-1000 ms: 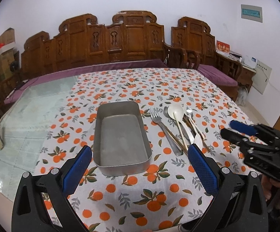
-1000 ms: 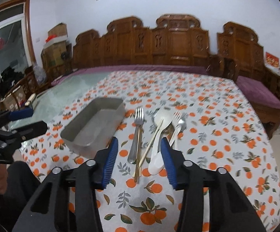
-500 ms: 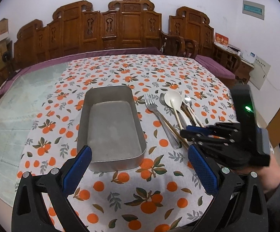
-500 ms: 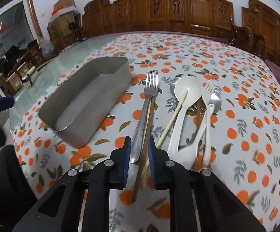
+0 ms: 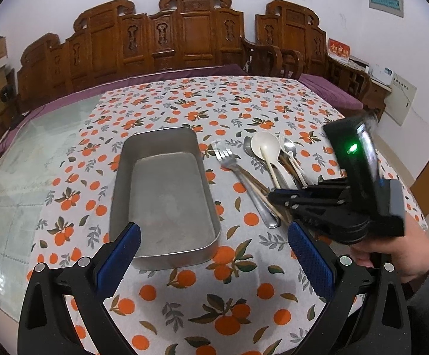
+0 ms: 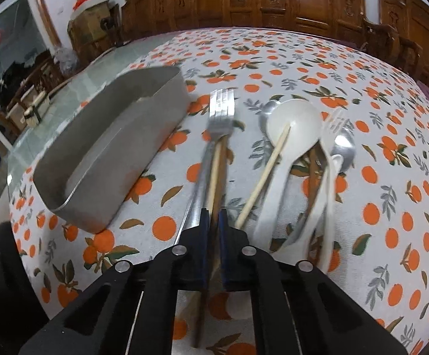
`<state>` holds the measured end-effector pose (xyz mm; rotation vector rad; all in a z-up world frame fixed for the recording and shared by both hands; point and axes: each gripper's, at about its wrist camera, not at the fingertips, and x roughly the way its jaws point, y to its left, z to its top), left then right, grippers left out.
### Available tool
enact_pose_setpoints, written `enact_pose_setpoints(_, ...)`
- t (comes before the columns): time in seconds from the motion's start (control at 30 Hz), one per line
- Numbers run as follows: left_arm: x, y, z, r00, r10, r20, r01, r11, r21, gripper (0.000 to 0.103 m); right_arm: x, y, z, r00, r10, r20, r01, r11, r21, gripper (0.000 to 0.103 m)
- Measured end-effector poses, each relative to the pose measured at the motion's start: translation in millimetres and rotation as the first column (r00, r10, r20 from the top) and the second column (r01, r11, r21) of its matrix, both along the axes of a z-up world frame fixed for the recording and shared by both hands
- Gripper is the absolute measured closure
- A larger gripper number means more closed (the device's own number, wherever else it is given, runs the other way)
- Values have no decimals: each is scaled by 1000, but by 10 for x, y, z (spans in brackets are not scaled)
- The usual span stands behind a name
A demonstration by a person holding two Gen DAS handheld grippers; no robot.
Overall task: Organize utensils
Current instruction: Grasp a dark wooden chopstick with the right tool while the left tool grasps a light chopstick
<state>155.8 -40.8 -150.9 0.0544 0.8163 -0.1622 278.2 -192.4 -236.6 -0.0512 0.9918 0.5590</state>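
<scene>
A grey metal tray [image 5: 158,132] lies empty on the orange-print tablecloth. To its right lies a pile of utensils: a metal fork [image 5: 226,155], a white spoon [image 5: 264,146], chopsticks and smaller spoons. My left gripper [image 5: 213,230] hangs open above the tray's near end. My right gripper [image 6: 213,216] is down at the near ends of the utensils. Its jaws are closing tight on a pair of chopsticks [image 6: 214,171] that lie beside the fork [image 6: 220,109] handle. The left wrist view shows that right gripper [image 5: 273,198] held in a hand.
A loose pale chopstick [image 6: 267,171] rests across the white spoon [image 6: 294,118]; a metal spoon [image 6: 344,148] and a white plastic fork [image 6: 330,124] lie further right. The tray [image 6: 143,136] is left of the fork. Carved wooden chairs line the table's far side.
My right gripper came down and forward onto the utensil pile and went from wide open to shut around the chopsticks. My left gripper sank a little toward the tray.
</scene>
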Motion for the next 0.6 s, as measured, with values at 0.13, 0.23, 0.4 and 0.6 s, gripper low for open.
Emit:
enact_pose_setpoints(0.13,102,-85,-30,1000,-9,-9,9,1000,9,7,-33,-153,152,1000,-9,22,7,998,63,97)
enact_pose_setpoints(0.23,190,-147,-54,1000,-16,-18,16,1000,14,7,-53,-284,205,999,-32,31,29,996,87,97)
enact_pose_setpoints(0.4,323,-305,-95,999,-41,-31,42,999,16,8,7,-622,299,993,-108,41,102,985,142,97)
enact_pose_setpoints(0.6,477,-587,-290,991,-103,-84,104,995,10,27,54,-921,385,981,-183,58,169,969,182,97)
